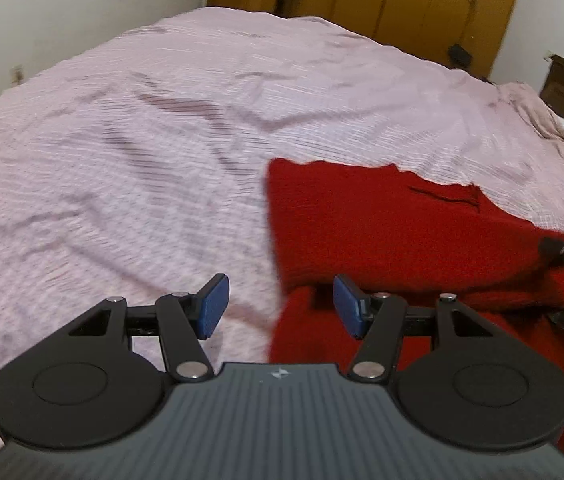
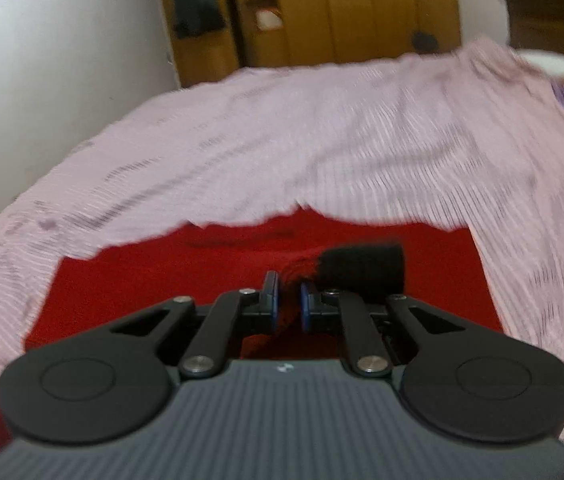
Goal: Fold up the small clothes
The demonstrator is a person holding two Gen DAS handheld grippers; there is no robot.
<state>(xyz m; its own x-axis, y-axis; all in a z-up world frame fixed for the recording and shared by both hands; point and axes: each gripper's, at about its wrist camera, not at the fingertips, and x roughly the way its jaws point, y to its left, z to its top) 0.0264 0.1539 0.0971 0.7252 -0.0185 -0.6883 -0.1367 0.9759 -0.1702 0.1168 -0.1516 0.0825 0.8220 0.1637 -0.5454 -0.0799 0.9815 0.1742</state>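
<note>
Risk first, biggest thing down. The wide bed cover of pink ribbed fabric [image 1: 162,128] is rumpled with soft ridges; I judge that dragging the garment over them could bunch the lower layer and skew the fold.

The red fuzzy knit garment [image 1: 381,232] lies flat on the near right part of the cover, roughly rectangular, with a ragged far edge and thick, pliant cloth. Such knit sags and stretches, so a one-sided lift may land crooked.

My right gripper [image 2: 287,300] is clamped on a pinch of red knit just below its black ribbed cuff [image 2: 361,268]. The bite looks narrow; a quick swing could pull it free.

My left gripper [image 1: 278,306] stands spread and empty above the garment's left edge, its blue pads [image 1: 214,306] touching nothing. I cannot pin the cloth from there.
</note>
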